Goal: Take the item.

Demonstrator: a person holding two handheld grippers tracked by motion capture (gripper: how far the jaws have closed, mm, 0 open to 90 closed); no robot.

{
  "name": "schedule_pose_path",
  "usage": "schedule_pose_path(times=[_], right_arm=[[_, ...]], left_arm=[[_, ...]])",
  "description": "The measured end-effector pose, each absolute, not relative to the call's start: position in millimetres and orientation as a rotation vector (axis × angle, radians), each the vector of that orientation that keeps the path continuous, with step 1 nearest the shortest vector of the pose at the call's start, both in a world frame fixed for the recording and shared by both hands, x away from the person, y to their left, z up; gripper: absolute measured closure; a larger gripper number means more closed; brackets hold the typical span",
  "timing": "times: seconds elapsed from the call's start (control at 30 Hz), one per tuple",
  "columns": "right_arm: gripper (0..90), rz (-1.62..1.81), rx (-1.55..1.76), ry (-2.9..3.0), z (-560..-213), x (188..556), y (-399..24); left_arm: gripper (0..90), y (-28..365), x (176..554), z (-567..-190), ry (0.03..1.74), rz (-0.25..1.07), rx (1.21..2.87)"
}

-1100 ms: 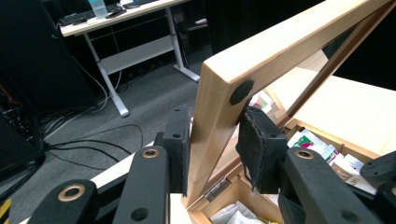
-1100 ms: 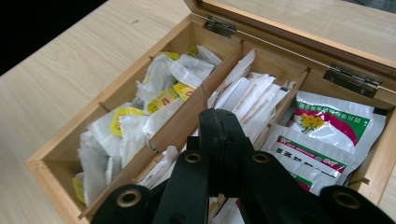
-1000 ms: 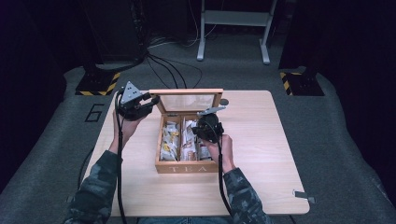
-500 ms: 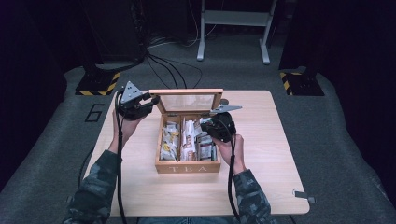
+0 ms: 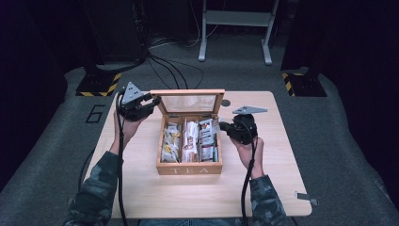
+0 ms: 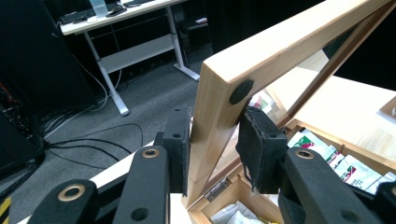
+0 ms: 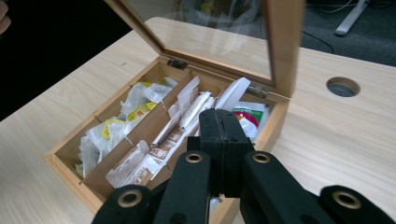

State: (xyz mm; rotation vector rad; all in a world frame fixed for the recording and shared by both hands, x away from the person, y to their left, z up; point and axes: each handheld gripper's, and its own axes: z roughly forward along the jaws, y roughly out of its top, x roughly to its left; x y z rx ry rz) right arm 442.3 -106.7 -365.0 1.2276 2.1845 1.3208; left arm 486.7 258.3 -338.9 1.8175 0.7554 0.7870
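Note:
A wooden tea box [image 5: 189, 169] marked TEA stands mid-table, its glass lid [image 5: 188, 94] upright. Three compartments hold several tea sachets [image 5: 190, 139]. My left gripper [image 5: 153, 101] is at the lid's left corner; in the left gripper view its pads [image 6: 180, 144] clamp the lid's wooden frame [image 6: 261, 60]. My right gripper [image 5: 222, 126] hovers just beyond the box's right wall. In the right gripper view its jaws [image 7: 219, 116] are pressed together, and a white tea sachet [image 7: 235, 92] sticks up from their tips, in front of the box [image 7: 70, 161].
A round cable hole [image 5: 226, 102] lies in the tabletop behind the right gripper. Bare table [image 5: 282, 155] spreads right of the box, more in front and to the left. A white desk frame [image 5: 235, 19] and floor cables [image 5: 174, 66] lie beyond the far edge.
My right gripper has moved out of the box's right compartment, rightward and slightly up, past the right wall. The left gripper and the lid have not moved.

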Motion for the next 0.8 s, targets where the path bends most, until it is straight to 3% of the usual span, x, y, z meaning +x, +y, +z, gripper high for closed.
schedule_pose_path(times=[0.8], right_arm=[[90.0,1.274,1.416,2.046,-387,436,-184]], left_arm=[[64.7,258,486,-339,0.760,0.788,1.815]])
